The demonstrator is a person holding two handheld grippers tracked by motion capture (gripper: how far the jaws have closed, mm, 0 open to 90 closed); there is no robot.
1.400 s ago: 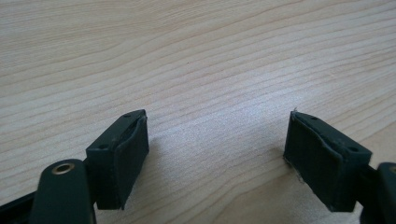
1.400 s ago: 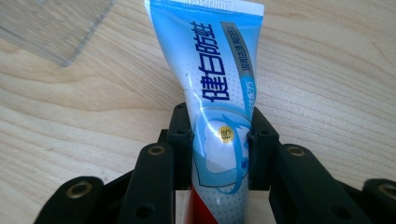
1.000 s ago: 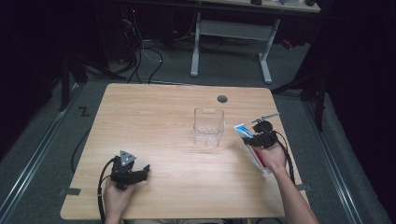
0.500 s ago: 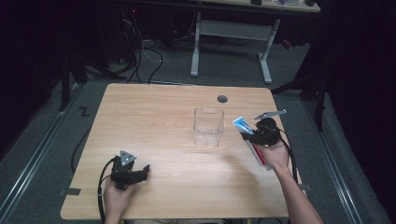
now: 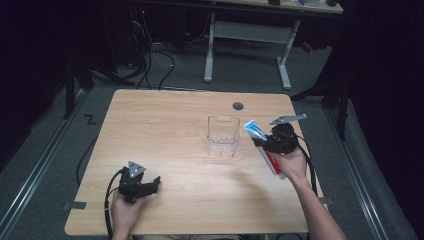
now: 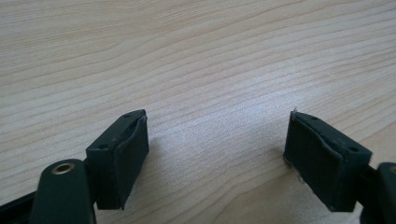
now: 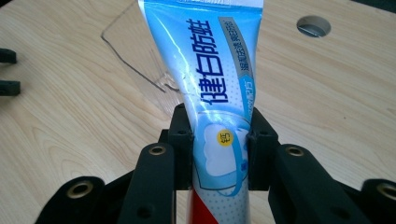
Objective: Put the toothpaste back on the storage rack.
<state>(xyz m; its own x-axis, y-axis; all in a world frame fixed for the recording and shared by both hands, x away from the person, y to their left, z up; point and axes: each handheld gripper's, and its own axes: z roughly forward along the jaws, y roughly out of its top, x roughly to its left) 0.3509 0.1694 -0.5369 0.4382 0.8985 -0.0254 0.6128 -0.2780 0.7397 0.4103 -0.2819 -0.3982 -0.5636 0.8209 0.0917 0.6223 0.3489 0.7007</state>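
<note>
With my right tool (image 7: 219,144) clamping the toothpaste tube (image 7: 212,79), I should tip its crimped end squarely over the clear box (image 5: 223,135) on the desk (image 5: 165,125) while my left tool (image 6: 217,158) rests open.

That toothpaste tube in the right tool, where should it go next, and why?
Probably a little further left, until it is over the clear box. The right tool is shut on the tube, whose flat end points toward the box's open top but sits beside its right wall, not above it. The left tool rests open on the table, so it looks idle.
</note>
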